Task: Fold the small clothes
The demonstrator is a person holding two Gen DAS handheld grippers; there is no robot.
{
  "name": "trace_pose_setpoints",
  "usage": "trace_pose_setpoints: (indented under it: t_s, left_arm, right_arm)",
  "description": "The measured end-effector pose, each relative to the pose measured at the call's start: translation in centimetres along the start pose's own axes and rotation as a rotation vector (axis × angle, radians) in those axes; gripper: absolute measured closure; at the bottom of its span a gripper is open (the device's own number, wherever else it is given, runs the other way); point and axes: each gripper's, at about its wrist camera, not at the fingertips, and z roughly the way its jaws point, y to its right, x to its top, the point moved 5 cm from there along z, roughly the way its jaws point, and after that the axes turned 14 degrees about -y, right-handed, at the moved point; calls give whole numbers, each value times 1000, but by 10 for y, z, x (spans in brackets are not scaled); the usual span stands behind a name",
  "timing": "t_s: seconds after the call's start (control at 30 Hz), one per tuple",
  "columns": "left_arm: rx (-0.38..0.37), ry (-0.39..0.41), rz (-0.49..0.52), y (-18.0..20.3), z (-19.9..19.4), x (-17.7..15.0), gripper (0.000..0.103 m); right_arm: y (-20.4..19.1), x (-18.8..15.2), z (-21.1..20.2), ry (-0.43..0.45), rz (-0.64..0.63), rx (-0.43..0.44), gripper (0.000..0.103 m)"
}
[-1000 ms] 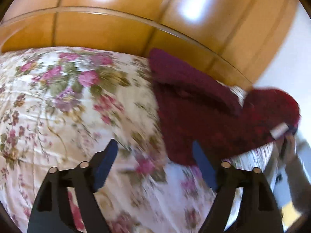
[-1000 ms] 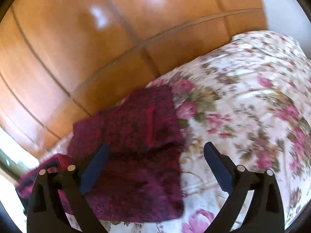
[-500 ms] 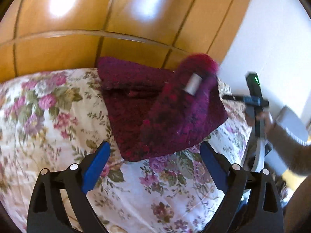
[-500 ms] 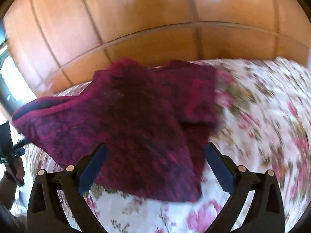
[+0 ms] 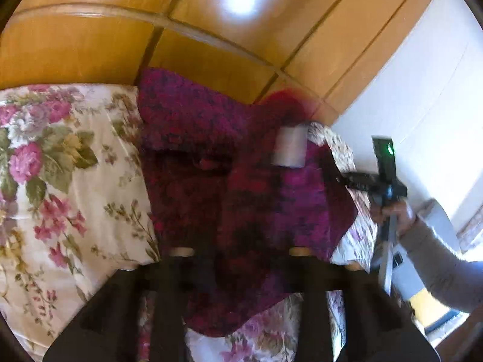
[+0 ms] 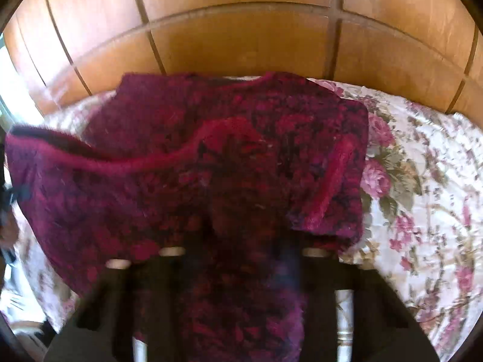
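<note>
A fuzzy dark red knit sweater (image 5: 211,157) lies on the floral bedspread (image 5: 60,166) against the wooden headboard. Its near edge hangs lifted toward both cameras. In the left wrist view my left gripper (image 5: 238,271) is closed in on the sweater's near hem; cloth covers the fingertips. A grey label (image 5: 288,147) shows on the folded-over part. In the right wrist view my right gripper (image 6: 238,271) is likewise buried in the sweater (image 6: 211,166), with cloth bunched between the jaws. The right gripper (image 5: 385,187) also appears at the right of the left wrist view.
The wooden headboard (image 6: 241,36) runs behind the bed. A white wall (image 5: 422,105) stands to the right. The person's grey-sleeved arm (image 5: 434,256) is at the bed's right side. Floral bedspread (image 6: 422,181) extends to the right of the sweater.
Both grippers, open and apart from the sweater earlier, have moved in and closed on its near edge. The cloth now lifts and fills the space between the jaws.
</note>
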Motion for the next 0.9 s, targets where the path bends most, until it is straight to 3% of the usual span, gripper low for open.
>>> trace_pose_setpoints:
  t_s: [0.2,0.4,0.63,0.9]
  left_arm:
    - [14,92,50,19,-26,9,89]
    - [26,194,35,9,-43,75,89]
    - [176,156,-10,-27,-2,158,90]
    - [320,67,-108,-68,49,187,90]
  right_arm:
    - [-7,1,-64,164,2,-20,87]
    - [11,57,-78,262,75,-39,87]
    - [45,119,-38,245,187,-87,87]
    - [72,150,23,151,266,-127,87]
